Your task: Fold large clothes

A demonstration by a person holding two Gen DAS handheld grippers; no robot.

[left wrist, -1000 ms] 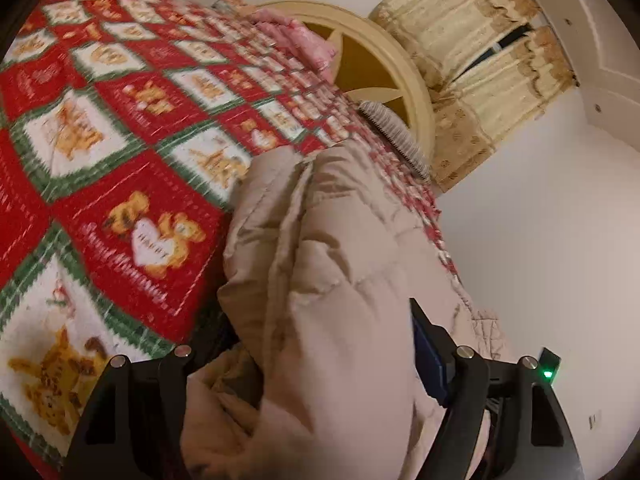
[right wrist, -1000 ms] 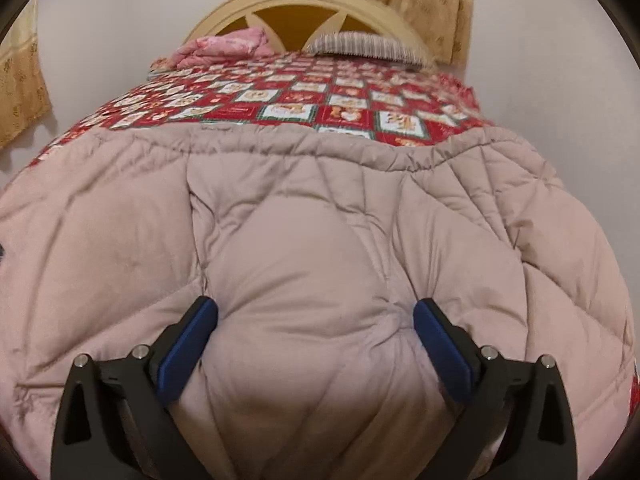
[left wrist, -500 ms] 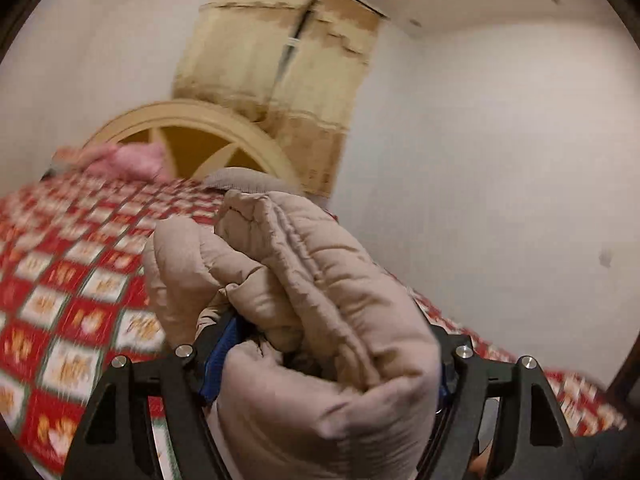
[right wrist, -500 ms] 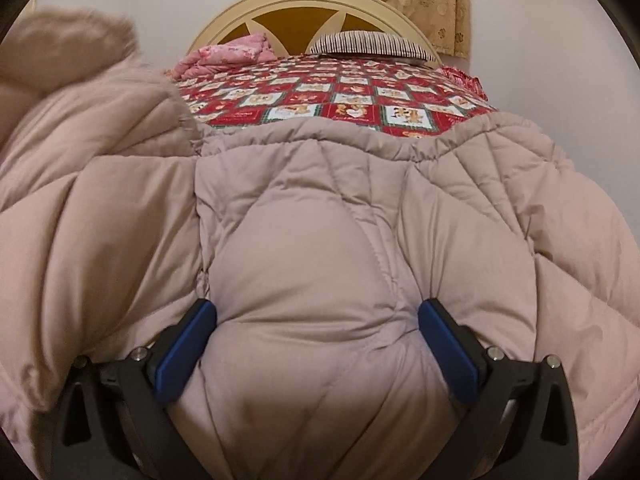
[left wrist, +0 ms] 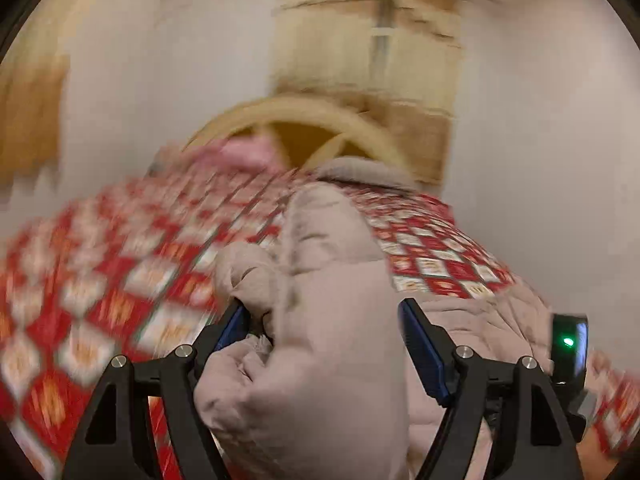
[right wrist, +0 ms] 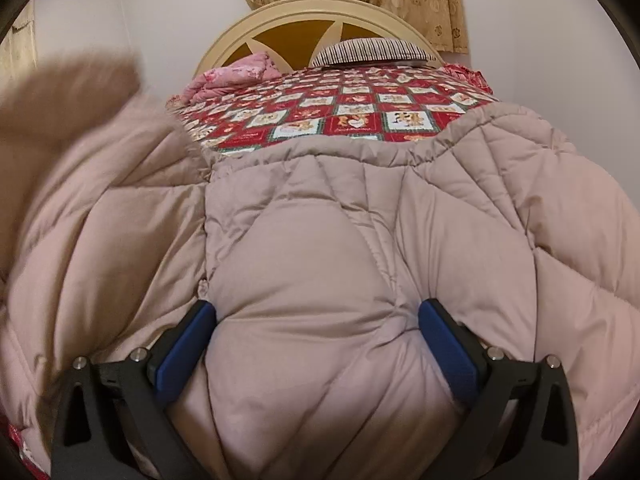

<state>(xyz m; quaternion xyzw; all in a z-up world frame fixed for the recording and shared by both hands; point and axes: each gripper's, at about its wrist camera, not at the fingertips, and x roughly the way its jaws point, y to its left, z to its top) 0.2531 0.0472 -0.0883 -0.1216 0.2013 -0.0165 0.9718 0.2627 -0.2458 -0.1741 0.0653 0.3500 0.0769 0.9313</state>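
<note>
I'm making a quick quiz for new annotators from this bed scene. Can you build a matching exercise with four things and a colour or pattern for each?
Things:
1. puffer coat
2. bedspread
3. pillow by the headboard
4. pads of the right claw

Looks:
A. blue
B. striped
C. dusty pink-beige, quilted
D. red and white squares with green borders

Pairs: 1-C, 2-D, 3-B, 4-A
</note>
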